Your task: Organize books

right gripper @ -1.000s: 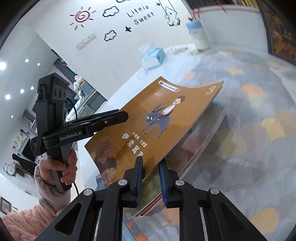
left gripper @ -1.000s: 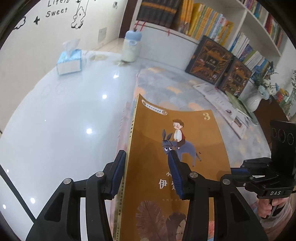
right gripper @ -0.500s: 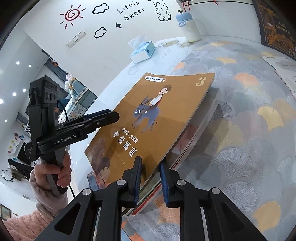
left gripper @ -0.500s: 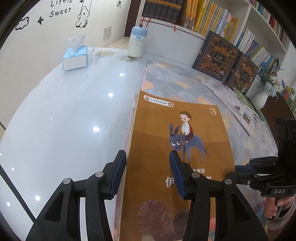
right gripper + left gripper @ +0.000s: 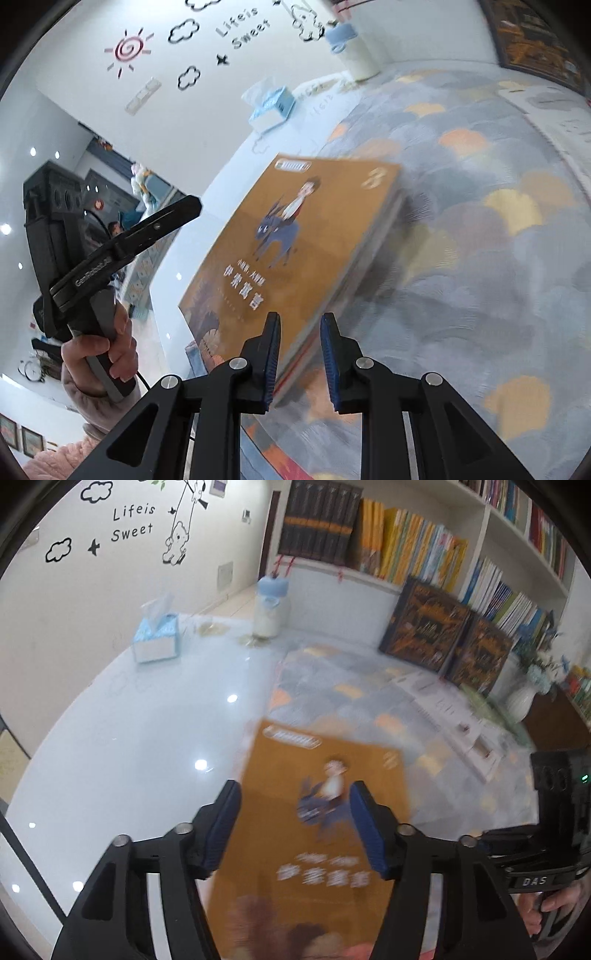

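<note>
Orange book (image 5: 314,812) flat atop stack on patterned mat (image 5: 498,258); left gripper (image 5: 295,827) jaws just widened, clear above it; right gripper (image 5: 299,354) jaws slightly parted, gripping nothing.

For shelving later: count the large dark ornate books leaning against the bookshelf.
2: left dark book and right dark book, side by side, upright against the shelf base behind the patterned mat. More may be hidden.

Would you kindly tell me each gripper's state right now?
Left gripper: open, jaws just widened, off the orange paperback book.
Right gripper: open, pads clear of the book's edge.
</note>
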